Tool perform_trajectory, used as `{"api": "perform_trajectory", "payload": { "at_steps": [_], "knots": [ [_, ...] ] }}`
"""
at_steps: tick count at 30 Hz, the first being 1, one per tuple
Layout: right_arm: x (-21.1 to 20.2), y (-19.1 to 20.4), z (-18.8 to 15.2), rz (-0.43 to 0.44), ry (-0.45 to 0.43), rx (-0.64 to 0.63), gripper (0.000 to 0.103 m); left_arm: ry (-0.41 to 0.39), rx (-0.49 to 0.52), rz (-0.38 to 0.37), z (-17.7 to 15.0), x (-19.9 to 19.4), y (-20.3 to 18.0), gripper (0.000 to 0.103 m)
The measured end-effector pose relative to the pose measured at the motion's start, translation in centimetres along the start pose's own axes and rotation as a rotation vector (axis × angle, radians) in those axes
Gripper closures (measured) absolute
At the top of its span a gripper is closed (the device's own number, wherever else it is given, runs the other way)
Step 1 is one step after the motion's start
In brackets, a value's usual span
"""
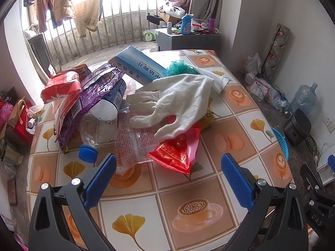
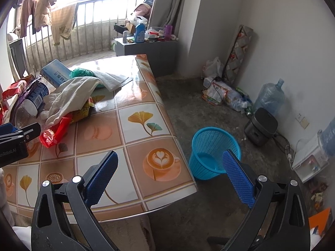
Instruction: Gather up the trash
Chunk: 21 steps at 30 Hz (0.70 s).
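Left gripper [image 1: 168, 163]: jaws spread wide, empty, just short of the trash pile [image 1: 134, 108] on the table [image 1: 209, 188]. Right gripper [image 2: 169, 161]: spread wide, empty. Blue basket [image 2: 213, 152]: on floor beside table.

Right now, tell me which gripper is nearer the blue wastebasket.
Right. The right gripper hangs over the table's edge with the blue wastebasket on the floor just past its fingers. The left gripper faces the trash pile, further from the basket.

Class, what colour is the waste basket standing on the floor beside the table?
The waste basket is bright blue, a mesh-sided plastic; the right wrist view shows it best.
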State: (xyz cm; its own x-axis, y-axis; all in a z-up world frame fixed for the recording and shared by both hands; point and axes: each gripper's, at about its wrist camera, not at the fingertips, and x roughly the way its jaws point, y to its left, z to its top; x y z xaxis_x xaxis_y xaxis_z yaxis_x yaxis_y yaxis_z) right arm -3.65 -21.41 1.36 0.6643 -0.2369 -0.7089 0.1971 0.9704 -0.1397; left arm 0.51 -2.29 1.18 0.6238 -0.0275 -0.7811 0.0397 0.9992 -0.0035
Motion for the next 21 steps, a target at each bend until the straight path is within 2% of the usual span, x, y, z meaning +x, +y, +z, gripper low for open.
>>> {"api": "perform_trajectory", "payload": {
  "at_steps": [21],
  "knots": [
    [0.16,-0.05,0.07,0.013,0.006,0.011,0.008,0.004,-0.003,0.011,-0.24,0.2,0.4,0.006]
  ]
}}
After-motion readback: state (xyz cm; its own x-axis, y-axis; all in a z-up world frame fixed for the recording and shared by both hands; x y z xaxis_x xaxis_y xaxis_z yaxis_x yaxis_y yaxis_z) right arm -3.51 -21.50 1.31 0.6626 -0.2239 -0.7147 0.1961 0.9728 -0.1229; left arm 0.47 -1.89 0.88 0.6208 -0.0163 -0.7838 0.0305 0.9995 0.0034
